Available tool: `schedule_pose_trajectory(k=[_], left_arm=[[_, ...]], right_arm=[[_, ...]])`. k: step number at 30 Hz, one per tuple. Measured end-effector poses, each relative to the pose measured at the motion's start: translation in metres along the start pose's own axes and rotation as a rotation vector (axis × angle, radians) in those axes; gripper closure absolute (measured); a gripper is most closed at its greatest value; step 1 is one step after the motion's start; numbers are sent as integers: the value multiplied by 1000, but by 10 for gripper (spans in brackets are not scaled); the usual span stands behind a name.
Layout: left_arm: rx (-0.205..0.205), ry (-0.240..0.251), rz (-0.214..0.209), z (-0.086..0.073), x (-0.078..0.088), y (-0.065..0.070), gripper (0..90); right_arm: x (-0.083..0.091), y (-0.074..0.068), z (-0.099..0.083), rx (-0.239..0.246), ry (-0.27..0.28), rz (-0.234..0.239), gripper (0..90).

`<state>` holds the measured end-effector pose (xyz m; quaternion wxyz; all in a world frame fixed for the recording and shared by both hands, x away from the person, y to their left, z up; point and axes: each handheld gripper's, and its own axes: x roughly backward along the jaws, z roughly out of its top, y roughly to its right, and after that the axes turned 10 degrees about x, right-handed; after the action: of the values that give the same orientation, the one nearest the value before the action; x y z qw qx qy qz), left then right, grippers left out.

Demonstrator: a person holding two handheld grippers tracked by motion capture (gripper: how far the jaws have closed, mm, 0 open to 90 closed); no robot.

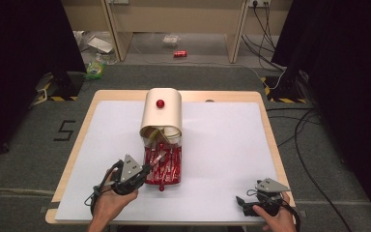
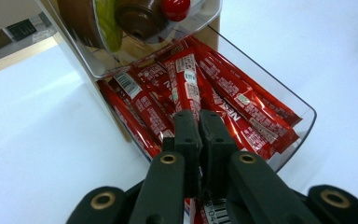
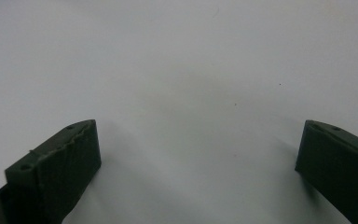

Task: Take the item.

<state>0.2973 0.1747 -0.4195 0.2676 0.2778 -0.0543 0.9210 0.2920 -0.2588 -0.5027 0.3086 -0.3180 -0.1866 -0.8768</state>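
Right up close in the left gripper view, the left gripper [image 2: 199,122] is squeezing its two black jaws tight on one red packet [image 2: 186,91] from the clear drawer [image 2: 303,122], and a strip with a barcode is peeking out low between the jaws. The drawer is sticking out of the front of a cream box [image 1: 161,114] with a red knob [image 1: 160,103], and it is lying full of red sticks on the white table [image 1: 222,145]. The right gripper [image 1: 244,202] is resting near the table's front edge, well apart from the drawer, with its jaws standing wide and nothing between them. The packet looks thin and shiny, so I think it could be slipping out of the pinch. Other sticks are lying on and beside it, so they might be getting dragged along and falling over the drawer's low wall. A hard pull might be making the light box slide too, as nothing is holding it. One wrapper is showing white letters that look like "NES"; the rest of the writing is too small to read.
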Motion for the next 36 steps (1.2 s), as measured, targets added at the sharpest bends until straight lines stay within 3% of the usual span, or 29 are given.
schedule_pose_trajectory(k=[8,21,36], left_arm=[[6,22,-7,-4,14,-2,860],[18,41,18,-15,31,-10,859],[82,81,80,-28,53,-35,860]], right_arm=[[0,0,0,-1,1,1,1],[0,0,0,-1,1,1,1],[0,0,0,-1,2,0,1]])
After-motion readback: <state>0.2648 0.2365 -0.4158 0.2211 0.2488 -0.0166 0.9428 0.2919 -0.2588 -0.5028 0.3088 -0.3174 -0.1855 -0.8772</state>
